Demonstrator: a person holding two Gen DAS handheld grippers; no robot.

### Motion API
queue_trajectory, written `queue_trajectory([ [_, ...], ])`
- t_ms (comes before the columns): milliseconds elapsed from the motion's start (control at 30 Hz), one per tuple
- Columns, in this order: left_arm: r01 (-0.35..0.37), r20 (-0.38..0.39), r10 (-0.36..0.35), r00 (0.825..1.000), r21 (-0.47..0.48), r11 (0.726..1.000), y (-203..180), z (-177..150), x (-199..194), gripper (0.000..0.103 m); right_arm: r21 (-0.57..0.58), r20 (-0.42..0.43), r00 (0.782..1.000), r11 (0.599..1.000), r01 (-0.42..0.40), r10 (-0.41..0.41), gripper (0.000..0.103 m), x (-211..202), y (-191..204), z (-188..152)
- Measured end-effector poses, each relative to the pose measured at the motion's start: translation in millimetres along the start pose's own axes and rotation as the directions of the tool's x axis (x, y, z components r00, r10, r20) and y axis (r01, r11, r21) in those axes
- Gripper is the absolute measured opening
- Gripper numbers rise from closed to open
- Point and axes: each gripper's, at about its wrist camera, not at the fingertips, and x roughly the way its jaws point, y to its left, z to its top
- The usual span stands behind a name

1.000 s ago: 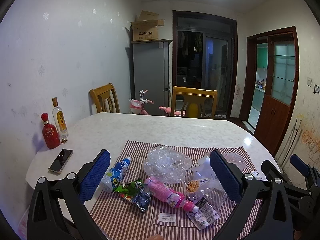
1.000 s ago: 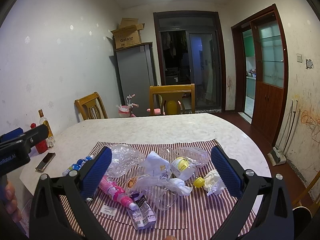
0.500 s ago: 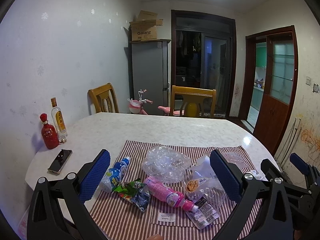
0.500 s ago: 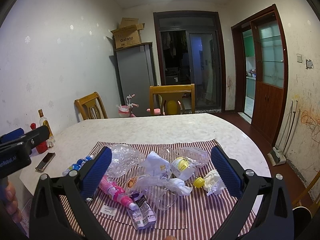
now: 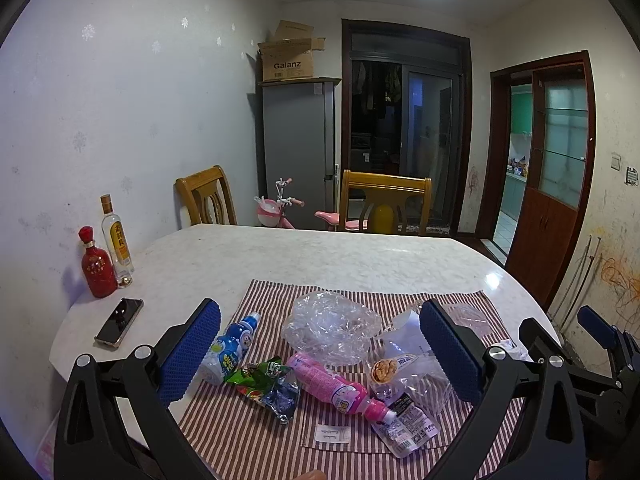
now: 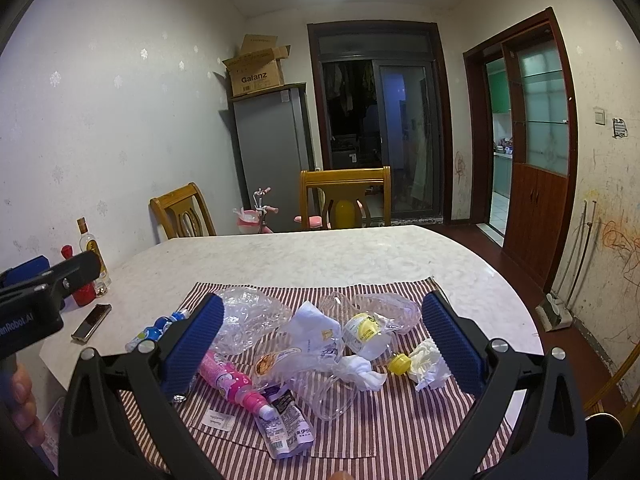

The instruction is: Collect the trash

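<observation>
Trash lies on a striped cloth (image 5: 256, 428) (image 6: 400, 432) at the near end of the table. I see a pink bottle (image 5: 336, 390) (image 6: 232, 380), a blue-and-white bottle (image 5: 230, 348) (image 6: 156, 330), a green snack wrapper (image 5: 266, 384), crumpled clear plastic (image 5: 328, 326) (image 6: 250, 318), a clear snack bag (image 5: 404, 372) (image 6: 308, 344), a purple-white sachet (image 5: 406, 428) (image 6: 286, 422), white tissue (image 6: 426, 362) and a yellow cap (image 6: 398, 364). My left gripper (image 5: 318, 354) and right gripper (image 6: 322, 342) both hover above the pile, open and holding nothing.
A red bottle (image 5: 96, 266), a tall clear bottle (image 5: 116, 238) and a phone (image 5: 119, 322) sit at the table's left edge by the wall. Two wooden chairs (image 5: 386, 206) stand behind the table. A doorway (image 5: 540, 184) opens at the right.
Both views have hardly shifted; the grippers stay open above the trash and nothing on the cloth has moved.
</observation>
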Motion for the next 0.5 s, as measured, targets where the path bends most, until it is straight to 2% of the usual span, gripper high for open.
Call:
queue_trajectory([
  [500, 0.002, 0.001, -0.002, 1.0, 0.001, 1.0, -0.6, -1.1, 1.9, 0.097, 0.0, -0.001, 1.0, 1.0, -0.001, 0.001, 0.1, 0.8, 0.8, 0.1],
])
